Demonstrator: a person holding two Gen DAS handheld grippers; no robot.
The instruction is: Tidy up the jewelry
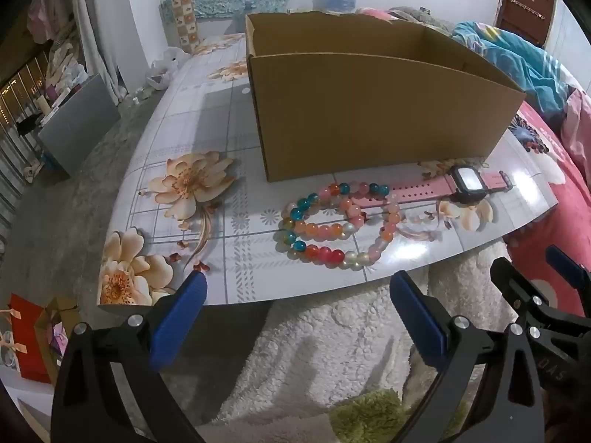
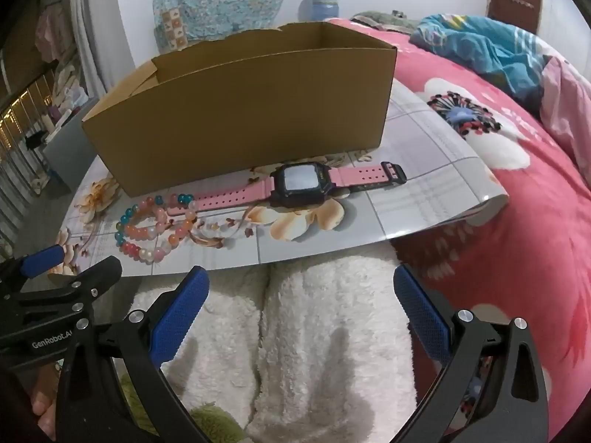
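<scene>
- Both tongs, left gripper (image 1: 295, 308) and right gripper (image 2: 301, 302), hang wide and empty.
- Beaded bracelets (image 1: 334, 227) and pink watch (image 2: 299, 182) lie before the cardboard box (image 1: 369, 110), not yet collected.
- Likely next: a reach forward.

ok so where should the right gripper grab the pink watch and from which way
Grip the pink strap between the watch face and the buckle, where it lies flat and bare on the mat. Come from above with the right gripper, its fingers either side of the narrow strap. The other strap end lies against the bead bracelets, and the box stands close behind.
</scene>
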